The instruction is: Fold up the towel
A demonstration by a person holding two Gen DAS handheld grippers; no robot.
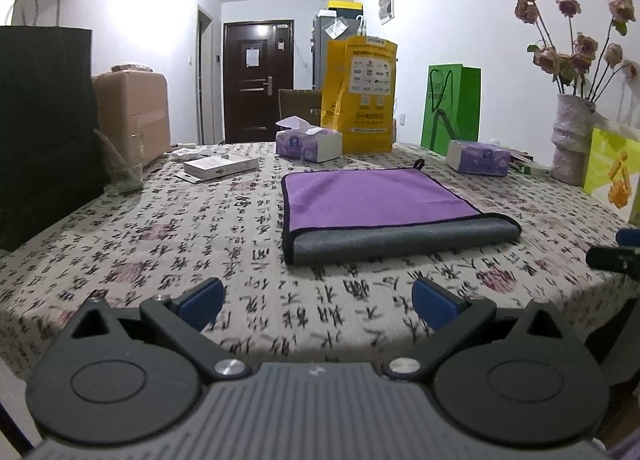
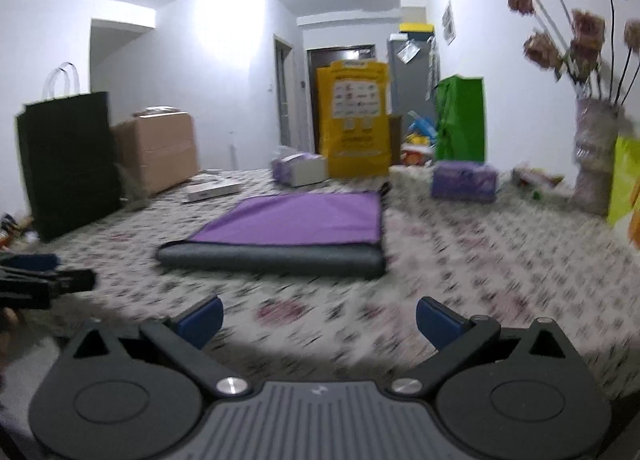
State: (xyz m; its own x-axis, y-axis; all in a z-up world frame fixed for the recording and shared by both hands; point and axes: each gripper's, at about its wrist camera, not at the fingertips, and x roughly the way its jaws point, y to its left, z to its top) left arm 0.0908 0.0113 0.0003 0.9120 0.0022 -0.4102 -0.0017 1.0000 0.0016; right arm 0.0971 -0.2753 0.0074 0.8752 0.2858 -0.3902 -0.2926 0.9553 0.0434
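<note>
A purple towel (image 1: 372, 200) with a grey underside lies folded on the patterned tablecloth, its grey folded edge (image 1: 400, 242) toward me. My left gripper (image 1: 318, 302) is open and empty, low over the cloth just short of the fold. In the right wrist view the towel (image 2: 296, 220) lies ahead and slightly left. My right gripper (image 2: 319, 320) is open and empty, short of the towel. The right gripper also shows at the right edge of the left wrist view (image 1: 618, 256). The left gripper shows at the left edge of the right wrist view (image 2: 44, 280).
Behind the towel stand two tissue boxes (image 1: 308, 144) (image 1: 478, 156), a yellow bag (image 1: 360, 96) and a green bag (image 1: 450, 108). A vase of dried flowers (image 1: 570, 140) is at the right. A black bag (image 1: 44, 132), a cardboard box (image 1: 132, 116) and a glass (image 1: 124, 168) are at the left.
</note>
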